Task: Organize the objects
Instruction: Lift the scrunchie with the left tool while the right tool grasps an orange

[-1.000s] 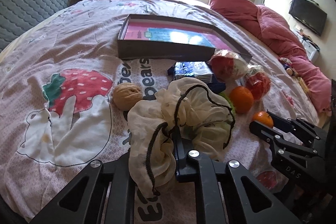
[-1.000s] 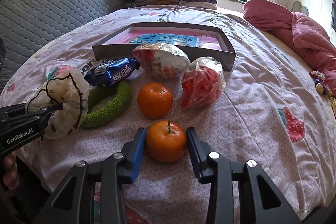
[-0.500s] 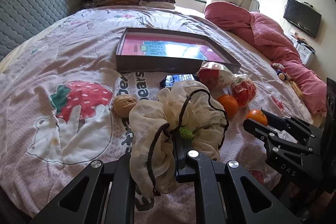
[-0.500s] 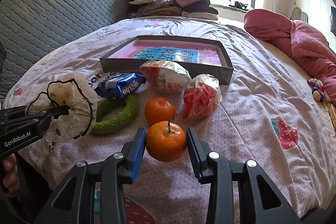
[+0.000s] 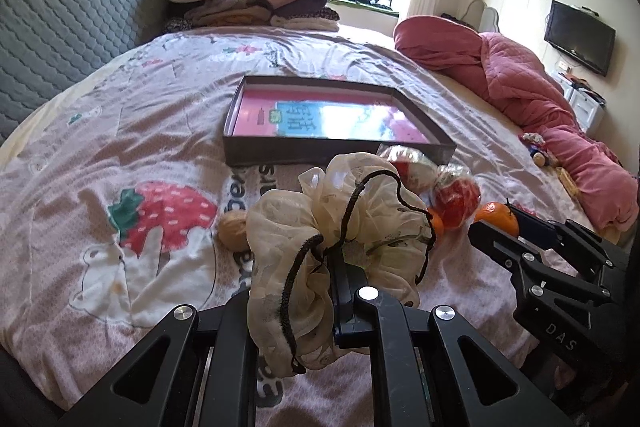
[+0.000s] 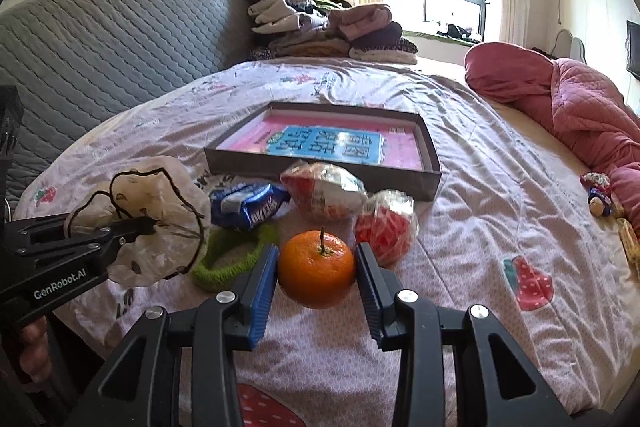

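While my right tongs (image 6: 316,269) clamp the orange (image 6: 317,269) at its equator, go gentle: firm but bruisable. Left tongs (image 5: 340,267) pinch the scrunchie (image 5: 340,243): light, floppy, snag-prone.

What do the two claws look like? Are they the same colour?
Mostly. Both are black frames with triangle cut-outs and silver bolts. The right claw has blue ribbed pads and "DAS" on its side. The left claw has white "GenRobot.AI" lettering on its side; a bare hand shows beneath it.
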Available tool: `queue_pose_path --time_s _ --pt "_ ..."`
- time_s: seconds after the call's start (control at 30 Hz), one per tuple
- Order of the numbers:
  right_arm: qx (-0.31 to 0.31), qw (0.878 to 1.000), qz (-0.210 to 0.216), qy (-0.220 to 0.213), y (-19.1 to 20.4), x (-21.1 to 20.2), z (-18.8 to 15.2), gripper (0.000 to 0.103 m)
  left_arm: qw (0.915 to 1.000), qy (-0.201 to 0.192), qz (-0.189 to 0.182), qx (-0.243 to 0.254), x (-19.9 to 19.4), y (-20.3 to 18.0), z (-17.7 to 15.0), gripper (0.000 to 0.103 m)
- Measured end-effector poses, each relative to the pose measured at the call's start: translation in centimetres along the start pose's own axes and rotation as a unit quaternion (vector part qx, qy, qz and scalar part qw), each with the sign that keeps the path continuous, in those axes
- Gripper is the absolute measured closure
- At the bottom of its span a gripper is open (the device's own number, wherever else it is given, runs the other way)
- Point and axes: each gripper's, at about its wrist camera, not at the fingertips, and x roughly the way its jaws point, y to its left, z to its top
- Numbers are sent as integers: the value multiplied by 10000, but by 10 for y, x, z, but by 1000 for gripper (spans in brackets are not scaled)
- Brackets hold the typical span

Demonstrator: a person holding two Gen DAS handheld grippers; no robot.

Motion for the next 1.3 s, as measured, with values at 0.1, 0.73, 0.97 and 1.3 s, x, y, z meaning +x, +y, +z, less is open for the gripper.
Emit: queue_pose_path --time_s 0.1,0.73,0.97,1.3 --pt "-39 9999 29 -95 0 -1 9 63 9999 -131 40 77 -2 -4 8 91" --pt "-115 9987 26 -495 -11 19 62 63 9977 -601 223 239 18 -6 80 91" --pt "-153 9985 -34 -519 -19 32 76 63 9977 -559 287 254 38 -4 102 91" --pt "-230 9976 -72 -645 -32 46 107 63 9983 -355 364 270 70 4 124 90"
